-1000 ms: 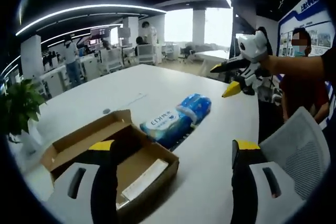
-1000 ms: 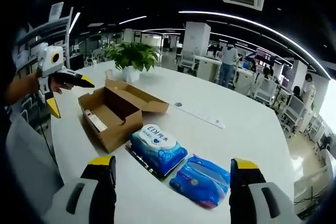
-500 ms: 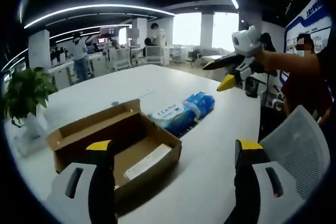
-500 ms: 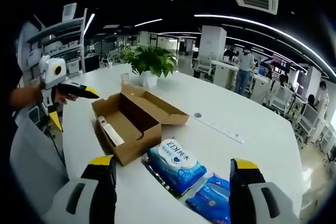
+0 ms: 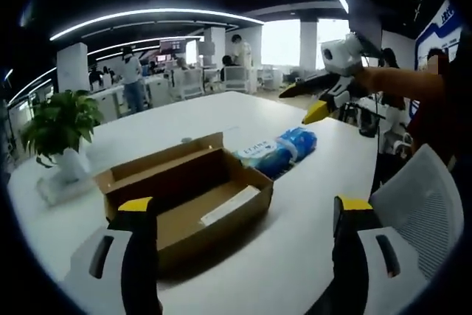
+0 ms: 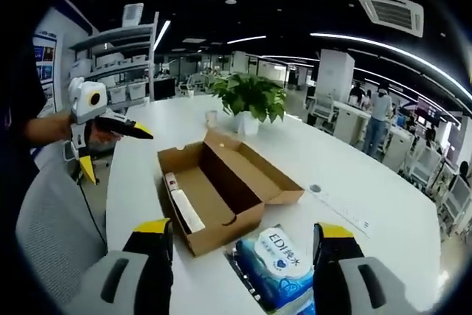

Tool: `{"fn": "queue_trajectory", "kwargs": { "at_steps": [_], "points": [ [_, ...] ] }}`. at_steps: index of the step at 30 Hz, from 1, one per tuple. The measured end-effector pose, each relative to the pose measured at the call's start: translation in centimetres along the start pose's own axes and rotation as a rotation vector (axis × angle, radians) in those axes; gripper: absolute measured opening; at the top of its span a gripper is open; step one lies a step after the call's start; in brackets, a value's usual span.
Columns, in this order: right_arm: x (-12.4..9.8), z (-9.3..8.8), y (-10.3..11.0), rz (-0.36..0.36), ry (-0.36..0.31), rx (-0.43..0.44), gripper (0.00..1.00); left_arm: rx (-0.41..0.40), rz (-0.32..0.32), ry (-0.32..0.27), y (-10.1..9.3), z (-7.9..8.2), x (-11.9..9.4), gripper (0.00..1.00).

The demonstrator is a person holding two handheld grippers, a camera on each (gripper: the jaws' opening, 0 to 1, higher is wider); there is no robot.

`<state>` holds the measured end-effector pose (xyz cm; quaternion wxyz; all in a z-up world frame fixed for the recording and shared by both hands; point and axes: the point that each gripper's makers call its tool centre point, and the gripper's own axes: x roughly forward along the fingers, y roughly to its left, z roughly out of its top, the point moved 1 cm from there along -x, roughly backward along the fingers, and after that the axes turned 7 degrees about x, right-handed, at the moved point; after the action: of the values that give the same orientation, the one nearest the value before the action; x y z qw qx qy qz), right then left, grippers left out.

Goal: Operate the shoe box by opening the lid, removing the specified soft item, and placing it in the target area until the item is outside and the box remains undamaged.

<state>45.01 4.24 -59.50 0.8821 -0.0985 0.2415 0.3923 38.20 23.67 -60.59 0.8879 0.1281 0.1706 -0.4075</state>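
The brown cardboard shoe box (image 5: 188, 189) (image 6: 217, 197) lies open on the white table, lid flap folded back, with a white slip lying inside. Two blue soft packs (image 5: 276, 154) lie on the table just past it; one, with a white label (image 6: 276, 263), sits beside the box's end. My left gripper (image 5: 240, 215) stands open in front of the box, holding nothing. My right gripper (image 6: 240, 237) is open too, above the box's near end and the pack. Held in a hand, the left gripper (image 6: 103, 127) shows at the table's far side, and the right gripper (image 5: 332, 86) is raised beyond the packs.
A potted plant (image 5: 59, 127) (image 6: 251, 97) stands on the table past the box. A grey mesh chair back (image 5: 420, 208) (image 6: 55, 219) is beside the table edge. A person's arm (image 5: 402, 82) reaches in. Desks and people fill the office behind.
Both cameras have swung toward the box, so it sits more centrally and nearer in each view. The box and packs lie where they were; both grippers stay open.
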Motion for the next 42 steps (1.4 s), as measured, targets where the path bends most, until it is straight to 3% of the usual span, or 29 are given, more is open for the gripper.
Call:
{"fn": "queue_trajectory", "kwargs": {
  "at_steps": [15, 20, 30, 42],
  "points": [
    [5.3, -0.2, 2.7, 0.153, 0.115, -0.157, 0.64, -0.020, 0.025, -0.017, 0.0, -0.9, -2.5, 0.99],
    [6.7, -0.1, 3.4, 0.204, 0.110, -0.178, 0.63, -0.025, 0.028, -0.026, -0.4, -0.7, -3.1, 0.99],
    [10.4, -2.0, 3.8, 0.248, 0.190, -0.270, 0.58, -0.037, 0.046, -0.002, -0.1, -1.6, -3.8, 0.99],
    [13.5, -3.8, 3.5, 0.297, 0.287, -0.316, 0.55, -0.061, 0.086, 0.018, 0.9, -2.6, -4.8, 0.99]
  ]
}}
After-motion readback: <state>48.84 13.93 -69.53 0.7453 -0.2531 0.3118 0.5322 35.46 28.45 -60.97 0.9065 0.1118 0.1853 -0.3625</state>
